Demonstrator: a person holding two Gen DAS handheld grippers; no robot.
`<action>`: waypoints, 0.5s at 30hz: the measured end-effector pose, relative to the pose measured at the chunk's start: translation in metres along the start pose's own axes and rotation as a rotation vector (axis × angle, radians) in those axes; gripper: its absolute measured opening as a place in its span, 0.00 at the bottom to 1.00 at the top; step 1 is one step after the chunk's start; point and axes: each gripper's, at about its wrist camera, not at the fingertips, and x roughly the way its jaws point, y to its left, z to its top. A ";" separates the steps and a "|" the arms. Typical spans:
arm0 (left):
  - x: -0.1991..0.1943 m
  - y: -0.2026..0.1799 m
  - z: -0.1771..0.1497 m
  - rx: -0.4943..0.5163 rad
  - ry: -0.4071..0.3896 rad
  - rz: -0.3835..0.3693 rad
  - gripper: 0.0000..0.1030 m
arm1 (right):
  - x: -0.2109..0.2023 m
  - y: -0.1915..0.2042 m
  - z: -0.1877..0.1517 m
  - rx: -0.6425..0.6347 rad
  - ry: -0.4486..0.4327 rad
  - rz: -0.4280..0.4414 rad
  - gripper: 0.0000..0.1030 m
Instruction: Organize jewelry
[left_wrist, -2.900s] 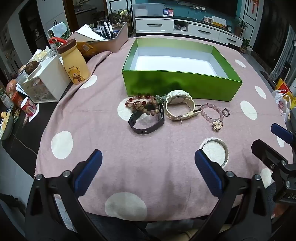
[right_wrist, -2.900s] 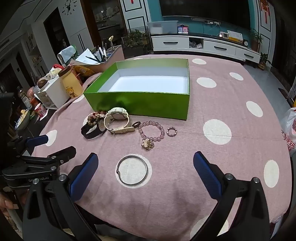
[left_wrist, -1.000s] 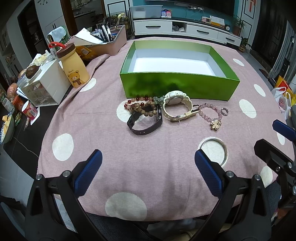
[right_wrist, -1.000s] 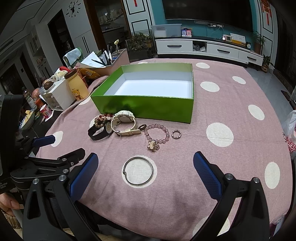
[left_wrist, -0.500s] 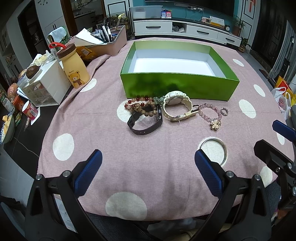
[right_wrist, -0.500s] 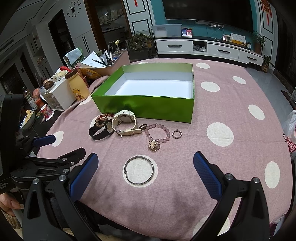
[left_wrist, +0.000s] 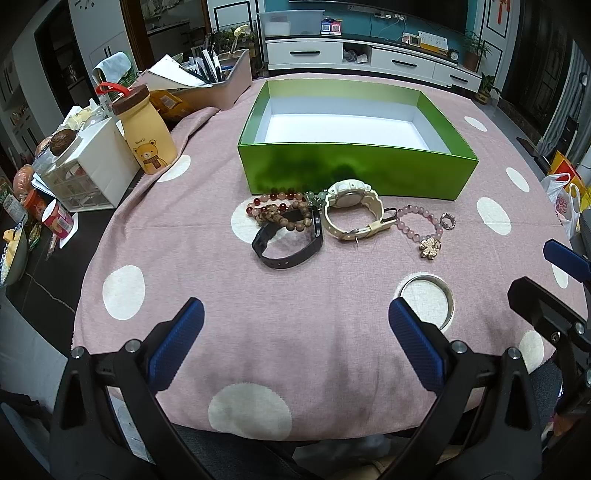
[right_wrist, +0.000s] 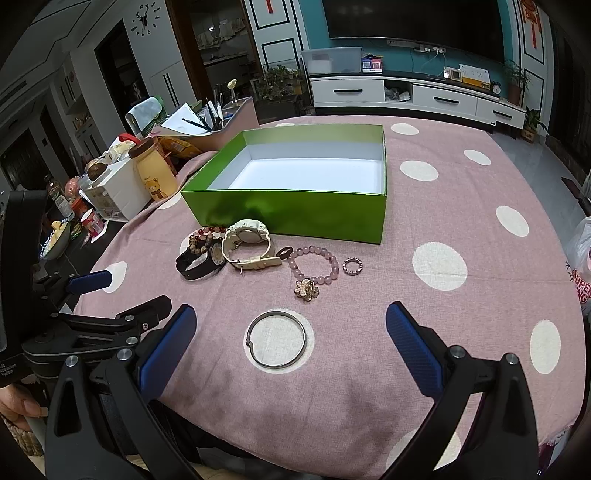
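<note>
Both claws stand wide and empty at the near edge of the table: the left gripper (left_wrist: 295, 343) and the right gripper (right_wrist: 291, 343) hover over the pink spotted tablecloth (left_wrist: 207, 236), neither touching anything. I judge nothing has been sorted yet, since the green box (left_wrist: 354, 170) ahead of both claws shows only a bare white floor.

All the jewelry lies between the claws and the box. Directly ahead of the right claw, nearest of all, is the silver bangle (right_wrist: 276, 339), lying flat on a white spot; it looks like the natural first pick for that side. Beyond it sit the pink bead bracelet (right_wrist: 314, 264) with its gold flower charm, and just right of that the small ring (right_wrist: 353, 266). Ahead of the left claw are the black watch (left_wrist: 290, 242), the brown and red bead bracelets (left_wrist: 280, 212) tangled against it, and the cream watch (left_wrist: 352, 214), close to the box wall.

The right view shows the bangle's gap and the black watch's dial; the left view shows neither clearly, since its finger hides part of the bangle. The left view shows more of the cluttered side table and the bear bottle (left_wrist: 146, 134).
</note>
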 end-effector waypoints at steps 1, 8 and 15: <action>0.000 0.000 0.000 0.001 0.000 -0.001 0.98 | 0.000 0.001 0.000 0.001 0.000 0.000 0.99; 0.005 0.005 0.000 -0.027 -0.022 -0.062 0.98 | 0.005 -0.009 -0.001 0.016 -0.002 0.024 0.99; 0.016 0.032 -0.007 -0.095 -0.088 -0.130 0.98 | 0.013 -0.026 -0.006 0.026 -0.034 0.066 0.99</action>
